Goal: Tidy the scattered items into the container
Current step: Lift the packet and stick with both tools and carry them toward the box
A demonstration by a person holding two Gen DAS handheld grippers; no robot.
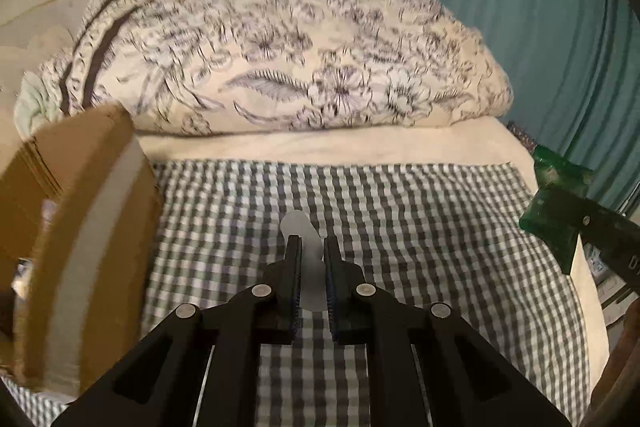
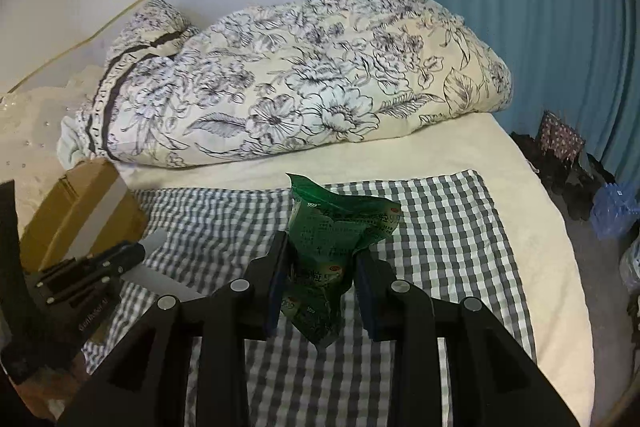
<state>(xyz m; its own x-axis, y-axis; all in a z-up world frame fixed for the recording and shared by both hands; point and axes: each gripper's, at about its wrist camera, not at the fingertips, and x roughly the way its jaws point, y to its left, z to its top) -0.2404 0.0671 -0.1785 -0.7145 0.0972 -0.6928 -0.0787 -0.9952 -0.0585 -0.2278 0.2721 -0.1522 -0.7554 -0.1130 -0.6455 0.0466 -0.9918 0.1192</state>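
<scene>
Judged mid-task: both items lifted off the checked cloth (image 1: 400,219), neither yet in the cardboard box (image 1: 80,227), which stands open at the far left on the bed; nothing else loose visible on the cloth, and the box's contents mostly hidden. Left gripper (image 1: 310,279) clamped nearly shut on a pale translucent plastic piece (image 1: 304,251), held upright between the jaws with its rounded end poking out past the tips, just right of the box wall. Further right, right gripper (image 2: 320,267) pinching a crumpled green packet (image 2: 336,227) at its waist, top flaring above the jaws, tail hanging below. Remaining, by this reading: carrying both leftward over the box and releasing.
</scene>
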